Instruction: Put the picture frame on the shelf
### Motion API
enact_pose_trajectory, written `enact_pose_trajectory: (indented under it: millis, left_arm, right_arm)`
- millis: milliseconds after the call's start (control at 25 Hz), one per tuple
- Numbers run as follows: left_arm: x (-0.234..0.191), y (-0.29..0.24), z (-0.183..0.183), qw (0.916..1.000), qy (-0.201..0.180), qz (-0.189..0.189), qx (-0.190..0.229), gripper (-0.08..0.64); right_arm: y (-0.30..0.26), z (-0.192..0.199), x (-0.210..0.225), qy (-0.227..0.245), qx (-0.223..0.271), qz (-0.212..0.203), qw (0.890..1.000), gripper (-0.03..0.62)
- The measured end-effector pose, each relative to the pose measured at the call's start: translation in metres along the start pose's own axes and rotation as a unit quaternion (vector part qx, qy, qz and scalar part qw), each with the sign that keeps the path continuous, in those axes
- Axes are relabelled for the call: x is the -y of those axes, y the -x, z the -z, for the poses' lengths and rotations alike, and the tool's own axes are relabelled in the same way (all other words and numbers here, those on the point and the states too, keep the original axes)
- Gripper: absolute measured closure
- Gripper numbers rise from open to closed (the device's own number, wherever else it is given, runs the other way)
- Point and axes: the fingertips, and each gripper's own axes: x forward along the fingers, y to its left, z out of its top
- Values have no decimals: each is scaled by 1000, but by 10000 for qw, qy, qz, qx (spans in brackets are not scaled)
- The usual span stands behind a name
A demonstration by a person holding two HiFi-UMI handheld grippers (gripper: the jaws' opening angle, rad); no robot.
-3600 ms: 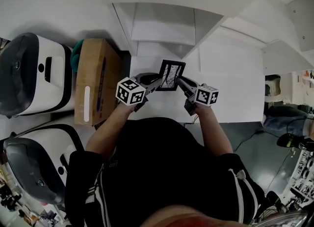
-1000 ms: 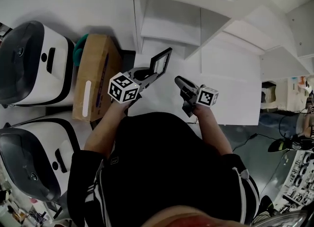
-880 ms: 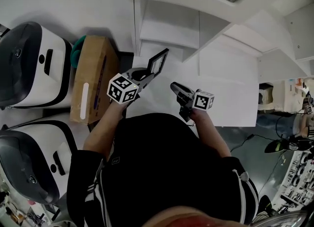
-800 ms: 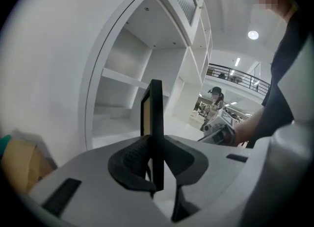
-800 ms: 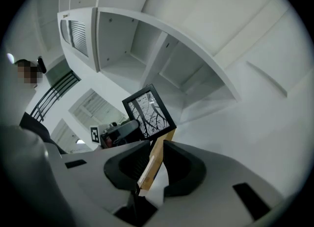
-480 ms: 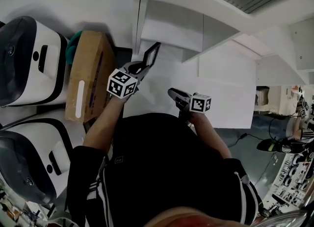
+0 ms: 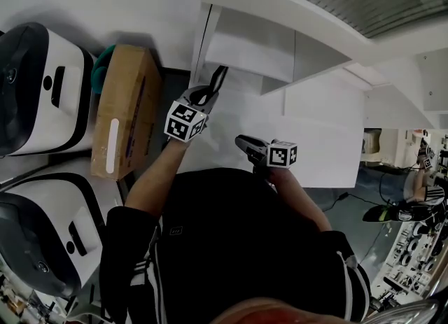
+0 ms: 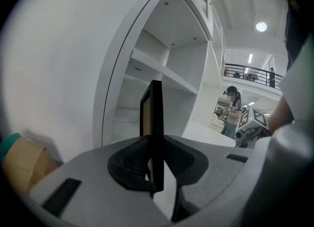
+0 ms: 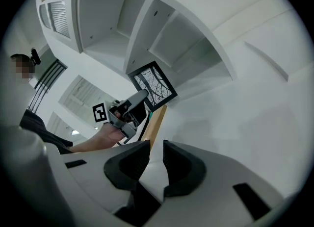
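Picture frame (image 8: pixel 156 118), long axis upright, clamped in left gripper (image 7: pixel 208 94), face toward empty, part-open right gripper (image 9: pixel 156 161).

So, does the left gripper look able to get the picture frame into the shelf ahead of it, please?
Probably yes. The left gripper is shut on the picture frame, just in front of the shelf, whose open front faces it; nothing shows between them.

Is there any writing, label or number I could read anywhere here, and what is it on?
No text can be read.
Purple print on the cardboard box: too blurred.
Squares on the marker cubes: patterns, no letters.
Drawing in the picture frame: lines, no words.
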Motion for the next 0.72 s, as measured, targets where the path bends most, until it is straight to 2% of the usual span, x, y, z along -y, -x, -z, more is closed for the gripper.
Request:
enact_pose_trajectory:
  millis: [200, 320, 560, 720]
  left_arm:
    - [-16, -8, 9, 9990, -123, -416, -52, 486]
    - [-27, -10, 14, 9980, -62, -632, -20, 486]
    - [-40, -17, 13, 9960, -136, -882, -59, 486]
    - [-50, -22, 17, 9936, 67, -1114, -177, 486]
  right_arm:
    - [10, -4, 11, -74, 86, 169, 9998, 500]
    - [14, -1, 21, -85, 44, 324, 9994, 500]
    - [12, -5, 10, -226, 127, 167, 9995, 500]
    - [14, -5, 12, -258, 134, 207, 9994, 500]
